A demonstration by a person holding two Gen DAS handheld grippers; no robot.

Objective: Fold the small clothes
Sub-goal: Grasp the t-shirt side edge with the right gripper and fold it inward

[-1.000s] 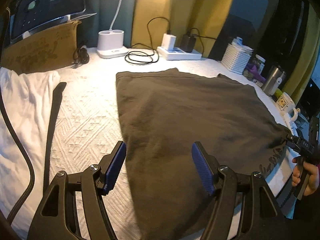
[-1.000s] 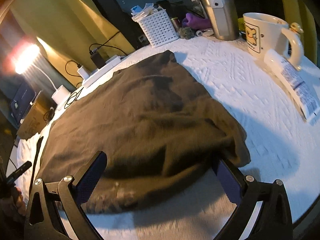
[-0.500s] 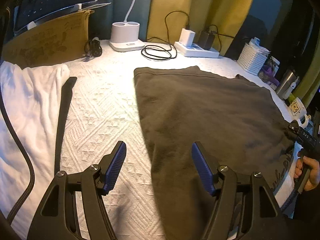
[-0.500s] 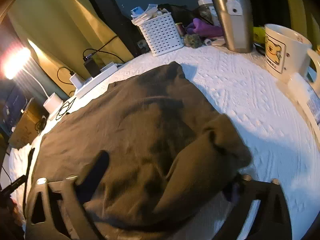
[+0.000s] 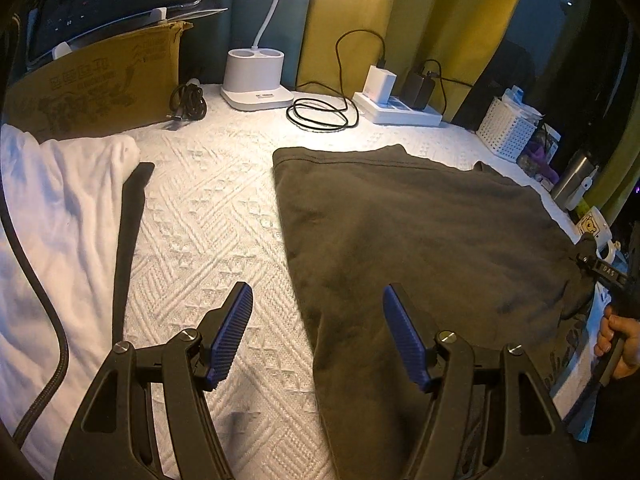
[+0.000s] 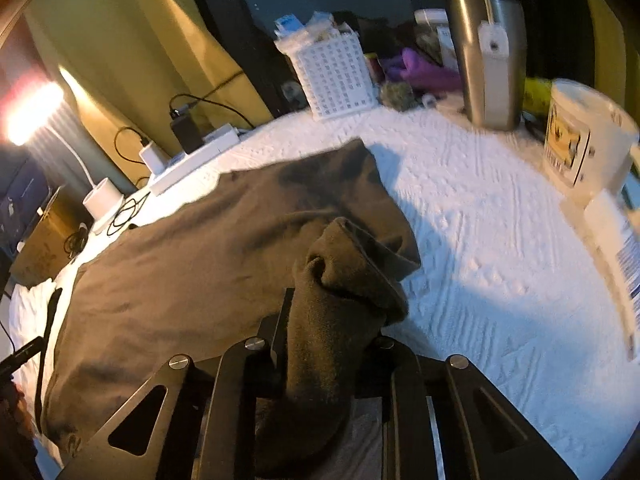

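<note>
Dark olive-brown garment (image 5: 420,240) lies spread flat on the white textured cover of the desk (image 5: 208,216), occupying the centre-right of the surface. Its far hem runs roughly parallel to the back row of clutter; its left edge is straight.

Left hand-held gripper (image 5: 316,336): jaws wide apart, nothing between the blue pads (image 5: 232,332). It hovers over the near-left edge of the garment, one pad above bare cover, the other above cloth. Contact with the fabric cannot be confirmed.

Right hand-held gripper (image 6: 328,344): jaws drawn together on a bunched fold of the garment (image 6: 208,272) at its right side. The pinched cloth rises in a rumpled hump above the jaws, lifted off the cover. In the left wrist view this gripper (image 5: 596,268) shows at the garment's far-right edge, with the person's hand (image 5: 618,336) on its handle.

Surroundings: white cloth (image 5: 60,208) and a dark strap (image 5: 130,236) lie to the left, apart from the garment. Cardboard box (image 5: 96,88), lamp base (image 5: 256,80), coiled cable (image 5: 320,112) and power strip (image 5: 400,110) line the back. White basket (image 6: 336,76), steel flask (image 6: 488,56) and mug (image 6: 584,136) stand to the right, apart from the garment.
</note>
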